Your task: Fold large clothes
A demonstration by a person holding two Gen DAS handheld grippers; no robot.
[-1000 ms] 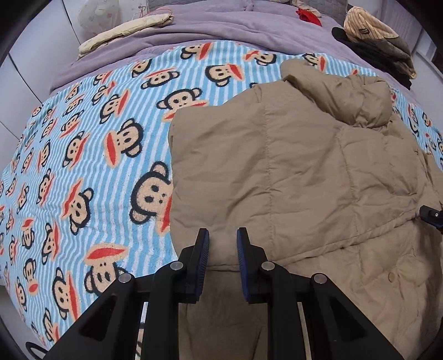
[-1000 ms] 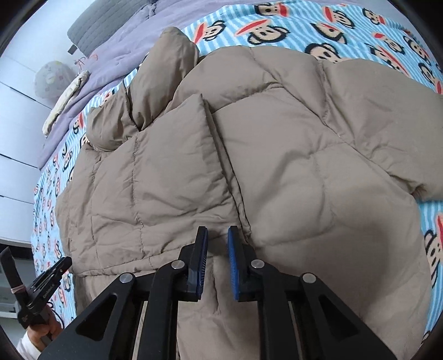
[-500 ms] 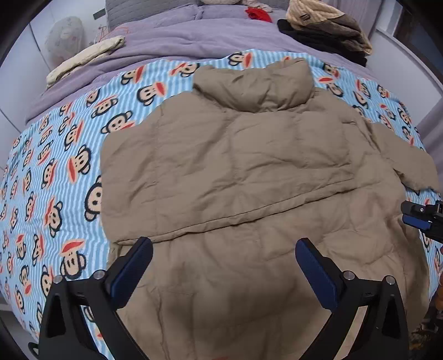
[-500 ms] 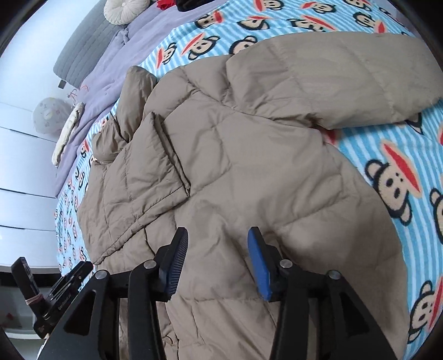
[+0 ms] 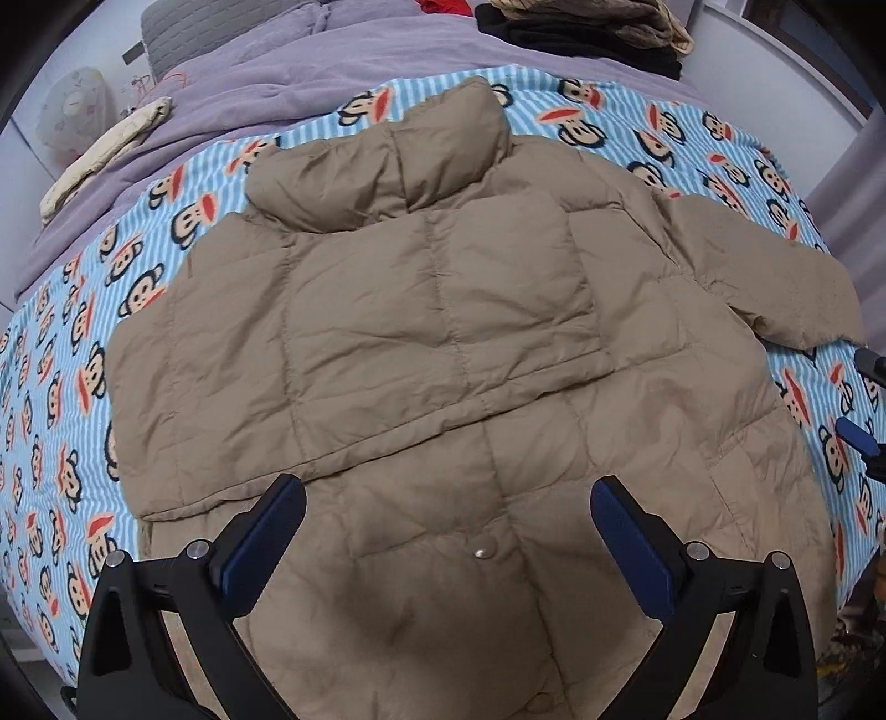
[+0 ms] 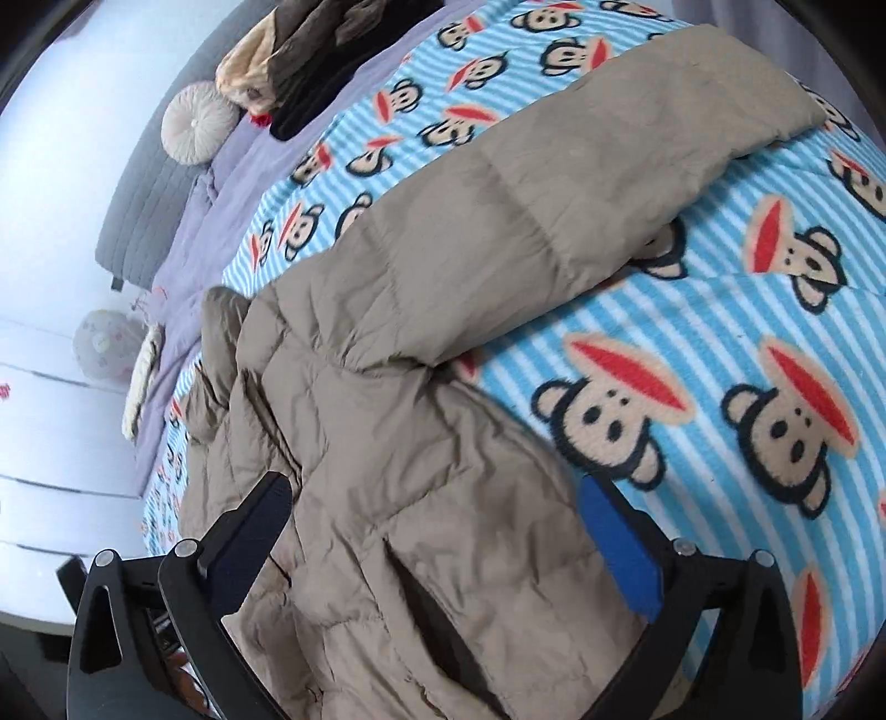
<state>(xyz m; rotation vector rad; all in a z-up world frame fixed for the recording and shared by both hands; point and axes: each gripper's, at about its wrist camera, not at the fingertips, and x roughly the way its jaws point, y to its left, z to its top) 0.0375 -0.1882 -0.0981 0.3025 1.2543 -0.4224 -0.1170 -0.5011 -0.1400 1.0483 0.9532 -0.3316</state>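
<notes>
We see the tan puffer jacket [image 5: 443, 343] spread across the monkey-print blanket [image 5: 72, 354] on the bed, collar [image 5: 387, 166] toward the purple duvet [image 5: 277, 72] at the head end. One side has been folded in over the body, its edge running slantwise across the middle, so the garment is partly narrowed. The other sleeve [image 6: 581, 166] lies stretched out over the blanket, well clear of the body, and we judge it the next part to bring inward.

Our left tongs [image 5: 448, 531] hang over the lower part of the jacket with the pads wide apart and nothing between them but the fabric lying below; they grip nothing. Our right tongs [image 6: 437, 531] sit above the jacket's near edge by the pocket slit [image 6: 421, 587], and their jaws are opening, with cloth beneath them but not pinched. Both being free makes sense to us: the folded flap rests by its own weight, and the padding looks thick enough to stay put.

A pile of other clothes [image 5: 581, 22] waits at the head of the bed, apart from the jacket.
</notes>
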